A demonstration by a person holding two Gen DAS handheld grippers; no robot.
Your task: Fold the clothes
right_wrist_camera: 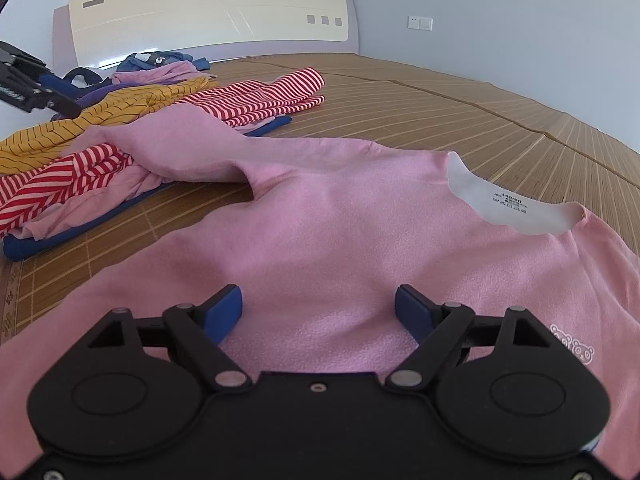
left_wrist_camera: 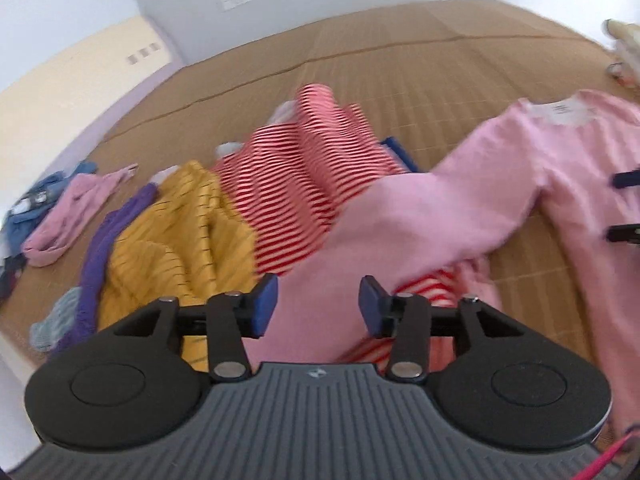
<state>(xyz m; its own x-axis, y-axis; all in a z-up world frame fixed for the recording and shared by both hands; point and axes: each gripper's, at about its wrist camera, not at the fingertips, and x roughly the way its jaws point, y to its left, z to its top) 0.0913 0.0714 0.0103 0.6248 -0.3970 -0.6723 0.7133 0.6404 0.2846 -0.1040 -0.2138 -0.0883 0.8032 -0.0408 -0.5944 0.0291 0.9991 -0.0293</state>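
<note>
Blurring pink top [left_wrist_camera: 500, 184], edges cropped

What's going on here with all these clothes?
A person holding two claws is folding clothes on a bed covered by a woven bamboo mat. A pink fleece sweatshirt lies spread out, one sleeve draped over the red-and-white striped garment. The left claw and right claw are both open above the pink fabric, gripping nothing.
</note>
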